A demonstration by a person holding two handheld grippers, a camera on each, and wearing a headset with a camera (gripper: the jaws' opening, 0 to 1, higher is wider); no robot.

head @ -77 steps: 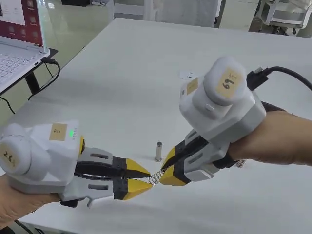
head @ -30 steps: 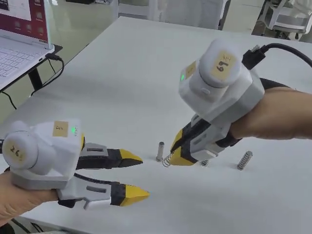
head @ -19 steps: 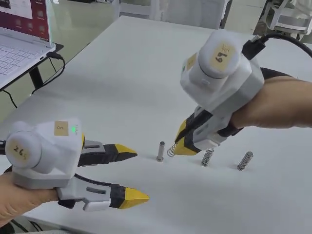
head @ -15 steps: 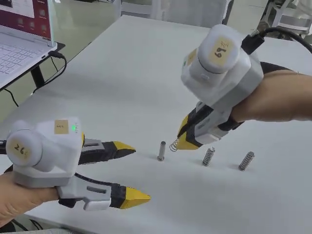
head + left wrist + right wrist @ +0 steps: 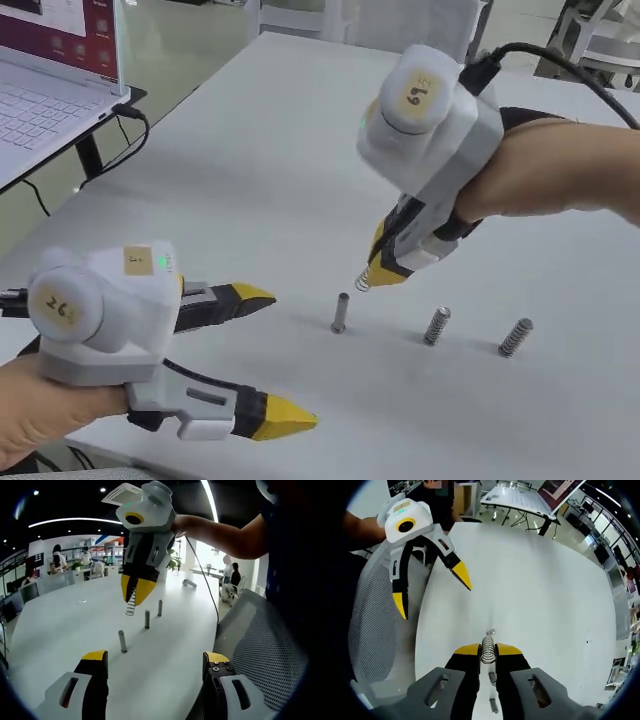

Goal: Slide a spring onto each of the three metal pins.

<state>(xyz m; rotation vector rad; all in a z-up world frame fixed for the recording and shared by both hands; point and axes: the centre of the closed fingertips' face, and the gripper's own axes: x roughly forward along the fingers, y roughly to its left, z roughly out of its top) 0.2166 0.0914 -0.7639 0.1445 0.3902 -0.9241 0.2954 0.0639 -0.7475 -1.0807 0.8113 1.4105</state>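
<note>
Lifted since a moment ago, your right hand-held gripper [image 5: 374, 277] pinches a spring [image 5: 363, 279], its long axis near upright. It hangs just above the bare pin [image 5: 340, 312], slightly to its right. That pin stands upright on the counter [image 5: 250, 150]. Your left hand-held gripper [image 5: 290, 358] hangs wide open, empty, farther off.

The spring [image 5: 363, 279] gripped by the right tool [image 5: 380, 275] has its upper coils hidden between the jaws. In the right gripper view it covers most of the pin [image 5: 491, 631] ahead. Past the left tool [image 5: 290, 358], the laptop [image 5: 45, 110] is cut off.
</note>
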